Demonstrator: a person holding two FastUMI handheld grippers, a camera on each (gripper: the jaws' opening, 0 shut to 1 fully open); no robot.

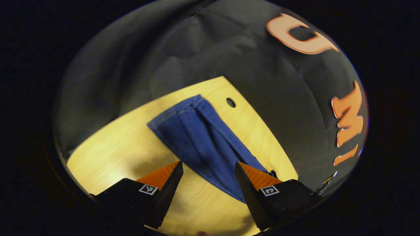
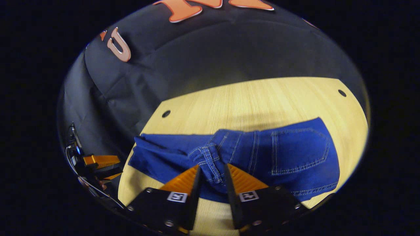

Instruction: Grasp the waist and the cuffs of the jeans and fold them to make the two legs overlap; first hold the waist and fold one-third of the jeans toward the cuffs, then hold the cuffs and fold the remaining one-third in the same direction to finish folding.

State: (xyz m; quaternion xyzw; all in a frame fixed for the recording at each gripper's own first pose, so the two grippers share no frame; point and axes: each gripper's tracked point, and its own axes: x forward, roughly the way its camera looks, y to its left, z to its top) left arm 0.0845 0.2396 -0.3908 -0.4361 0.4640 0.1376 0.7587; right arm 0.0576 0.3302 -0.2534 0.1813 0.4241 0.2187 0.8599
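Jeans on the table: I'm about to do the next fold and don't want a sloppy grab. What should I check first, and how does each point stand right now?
1. Legs overlapped: ok. The jeans lie as one doubled strip in both views.
2. Right gripper on the waist: cannot tell. Its fingers flank the bunched waistband, but pressing contact is unclear.
3. Left gripper ready: ok. It is open above the jeans' edge, gripping nothing.
4. Fabric flat: not ok. The waistband is bunched near the right gripper.
5. Jeans fully on the table: cannot tell. One end reaches the table's edge in the right gripper view.
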